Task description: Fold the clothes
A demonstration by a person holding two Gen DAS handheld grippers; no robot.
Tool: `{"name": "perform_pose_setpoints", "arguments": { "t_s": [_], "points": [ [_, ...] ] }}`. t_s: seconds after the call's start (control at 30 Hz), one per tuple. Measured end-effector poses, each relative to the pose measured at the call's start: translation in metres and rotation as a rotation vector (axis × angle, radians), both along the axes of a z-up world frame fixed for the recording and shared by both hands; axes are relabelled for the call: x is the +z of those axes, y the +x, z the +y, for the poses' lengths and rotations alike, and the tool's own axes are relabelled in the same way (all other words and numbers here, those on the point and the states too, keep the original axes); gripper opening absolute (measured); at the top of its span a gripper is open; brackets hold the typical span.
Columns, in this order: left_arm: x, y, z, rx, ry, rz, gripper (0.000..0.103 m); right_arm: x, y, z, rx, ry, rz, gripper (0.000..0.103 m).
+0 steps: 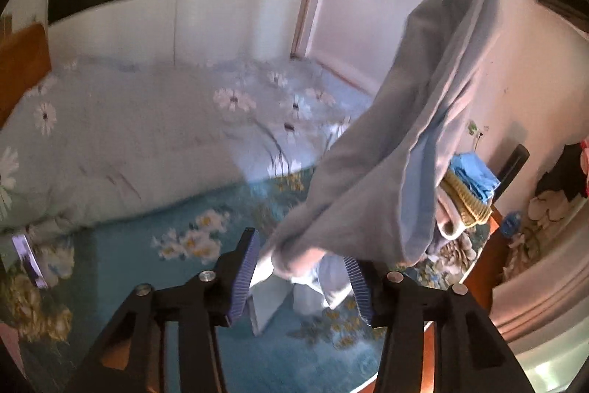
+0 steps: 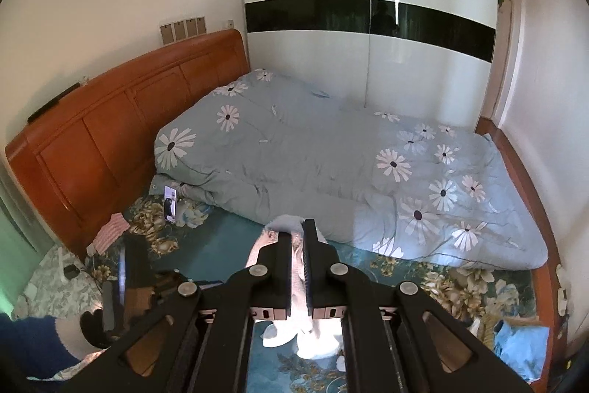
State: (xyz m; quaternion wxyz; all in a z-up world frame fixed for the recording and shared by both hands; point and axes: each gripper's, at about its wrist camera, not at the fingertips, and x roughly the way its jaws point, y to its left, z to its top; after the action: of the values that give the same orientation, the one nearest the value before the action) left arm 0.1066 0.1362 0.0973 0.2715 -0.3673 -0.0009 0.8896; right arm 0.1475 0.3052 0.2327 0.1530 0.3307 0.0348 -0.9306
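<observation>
Pale blue-grey garment (image 1: 423, 120) hangs in the air above the bed sheet (image 1: 121, 267), not lying on it; right gripper (image 2: 297, 245) has its jaws drawn together on one bunched end of the cloth, which shows white between the fingers in the right wrist view; in the left wrist view that same end sits high at upper right, pinched by dark tongs. Left gripper (image 1: 300, 267) stands with jaws apart; the low end of the garment droops between them, and I cannot tell whether either pad touches it. Long axis runs steeply, from upper right down to lower left in the left view; the cloth is gathered and twisted, no flat crease visible. Judgement: fold not yet formed on this piece. Small pile of clothes (image 1: 464, 194) sits at the bed's far corner; daisy-print quilt (image 2: 331, 150) is folded back beyond.
</observation>
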Motion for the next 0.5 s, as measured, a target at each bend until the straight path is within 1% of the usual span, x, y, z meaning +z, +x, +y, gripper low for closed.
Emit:
{"name": "perform_pose_setpoints", "arguments": {
  "t_s": [0.03,0.07,0.1,0.23,0.37,0.4,0.5],
  "points": [
    [0.002,0.003,0.0,-0.006,-0.003,0.006,0.045,0.001,-0.001,0.0,-0.005,-0.006,-0.001,0.005],
    [0.004,0.006,0.0,-0.011,-0.006,0.012,0.023,0.001,-0.003,0.001,-0.006,-0.017,-0.005,0.005],
    [0.006,0.008,-0.001,-0.017,-0.009,0.018,0.007,0.001,-0.004,0.001,-0.008,-0.026,-0.009,0.005],
    [0.014,0.019,-0.001,-0.039,-0.021,0.041,0.006,-0.004,-0.004,0.006,-0.01,-0.039,-0.02,0.005],
    [0.021,0.014,-0.027,0.032,0.034,0.01,0.006,-0.009,-0.004,0.01,-0.013,-0.053,-0.031,0.005],
    [0.027,0.015,-0.035,0.04,0.031,0.019,0.003,-0.01,-0.004,0.011,-0.014,-0.056,-0.033,0.005],
    [0.043,0.019,-0.057,0.063,0.02,0.046,0.003,-0.014,-0.004,0.015,-0.016,-0.066,-0.041,0.005]
  ]
}}
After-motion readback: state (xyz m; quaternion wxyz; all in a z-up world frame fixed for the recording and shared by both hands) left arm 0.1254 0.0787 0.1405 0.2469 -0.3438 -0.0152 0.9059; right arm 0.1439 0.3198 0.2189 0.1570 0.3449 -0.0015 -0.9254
